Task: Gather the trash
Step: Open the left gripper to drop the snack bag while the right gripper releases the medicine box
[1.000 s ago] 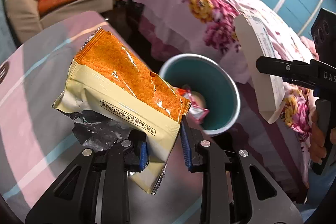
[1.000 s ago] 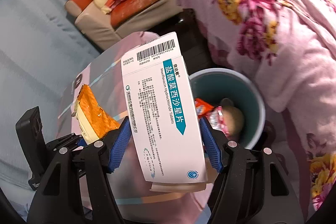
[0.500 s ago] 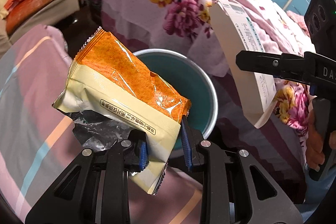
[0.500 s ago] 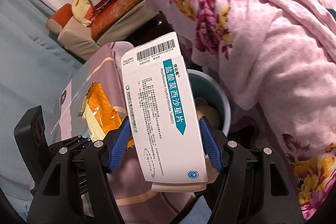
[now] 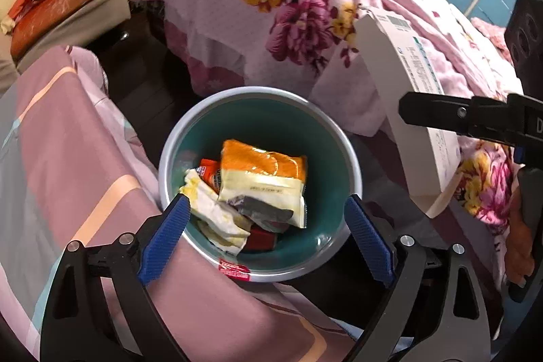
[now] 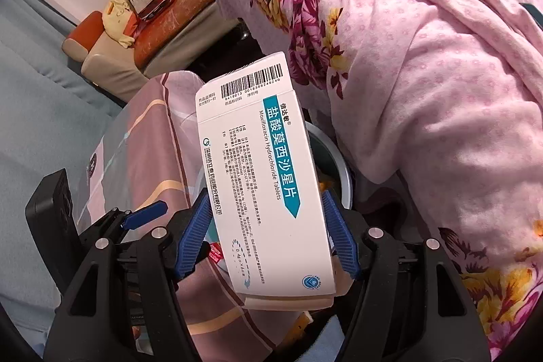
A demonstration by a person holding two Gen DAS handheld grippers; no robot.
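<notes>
Left claw (image 5: 266,233) wide, empty; right claw (image 6: 266,240) clamping medicine box (image 6: 263,178).

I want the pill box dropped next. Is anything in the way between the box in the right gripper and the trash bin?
Nothing visible blocks it. The medicine box, clamped in the right gripper, hangs beside the bin; the bin's mouth is uncovered, and the open left gripper frames its near rim.

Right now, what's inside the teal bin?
In the teal bin: orange snack bag on top, a crumpled pale wrapper and red packets beneath. Anything deeper is covered.
</notes>
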